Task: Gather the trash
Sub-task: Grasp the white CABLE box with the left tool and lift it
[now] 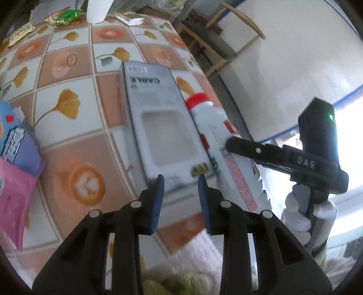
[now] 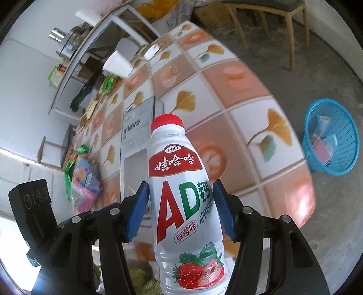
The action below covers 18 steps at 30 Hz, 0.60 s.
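Observation:
My right gripper [image 2: 180,204] is shut on a white AD milk bottle [image 2: 183,192] with a red cap and strawberry label, held above the tiled table. The bottle also shows in the left wrist view [image 1: 213,129], with the right gripper's finger on it. A grey cable box [image 1: 158,127] lies flat on the table; it also shows in the right wrist view [image 2: 136,136]. My left gripper [image 1: 180,181] is open and empty, just in front of the box's near end.
A blue trash basket [image 2: 331,136] with some trash stands on the floor to the right. Snack wrappers [image 1: 13,147] lie at the table's left, and more wrappers [image 1: 65,15] and a white cup [image 1: 97,11] at the far end. Wooden chairs [image 1: 215,45] stand beyond.

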Available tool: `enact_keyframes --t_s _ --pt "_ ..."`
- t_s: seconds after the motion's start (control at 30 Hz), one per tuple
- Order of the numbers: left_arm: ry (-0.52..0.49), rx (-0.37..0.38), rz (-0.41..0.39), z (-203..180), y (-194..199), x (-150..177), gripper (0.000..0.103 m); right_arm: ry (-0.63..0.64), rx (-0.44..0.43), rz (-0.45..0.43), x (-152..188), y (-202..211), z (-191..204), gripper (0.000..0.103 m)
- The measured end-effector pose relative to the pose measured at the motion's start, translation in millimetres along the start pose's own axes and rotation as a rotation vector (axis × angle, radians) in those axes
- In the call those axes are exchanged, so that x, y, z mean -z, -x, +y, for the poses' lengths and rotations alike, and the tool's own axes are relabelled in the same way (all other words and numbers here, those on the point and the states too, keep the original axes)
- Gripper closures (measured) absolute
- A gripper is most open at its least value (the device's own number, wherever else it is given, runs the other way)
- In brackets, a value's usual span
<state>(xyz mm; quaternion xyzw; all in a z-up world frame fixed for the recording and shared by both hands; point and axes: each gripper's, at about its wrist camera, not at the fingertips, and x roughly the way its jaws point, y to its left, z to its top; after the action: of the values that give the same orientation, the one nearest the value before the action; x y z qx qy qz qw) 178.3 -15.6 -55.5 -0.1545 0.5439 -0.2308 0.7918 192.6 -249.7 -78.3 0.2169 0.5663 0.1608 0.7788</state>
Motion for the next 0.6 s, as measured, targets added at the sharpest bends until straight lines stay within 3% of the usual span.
enact_keyframes --t_s 0.27,0.43,0.6 --pt "0.013 -0.050 -0.065 5 19 9 0.073 -0.010 0.010 -0.028 -2 6 -4 0.049" --pt "0.014 -0.074 -0.102 5 24 0 0.056 -0.005 0.040 -0.064 -9 12 -7 0.052" --pt "0.027 -0.087 -0.108 5 23 -4 0.052 0.035 0.088 -0.080 -12 15 -4 0.053"
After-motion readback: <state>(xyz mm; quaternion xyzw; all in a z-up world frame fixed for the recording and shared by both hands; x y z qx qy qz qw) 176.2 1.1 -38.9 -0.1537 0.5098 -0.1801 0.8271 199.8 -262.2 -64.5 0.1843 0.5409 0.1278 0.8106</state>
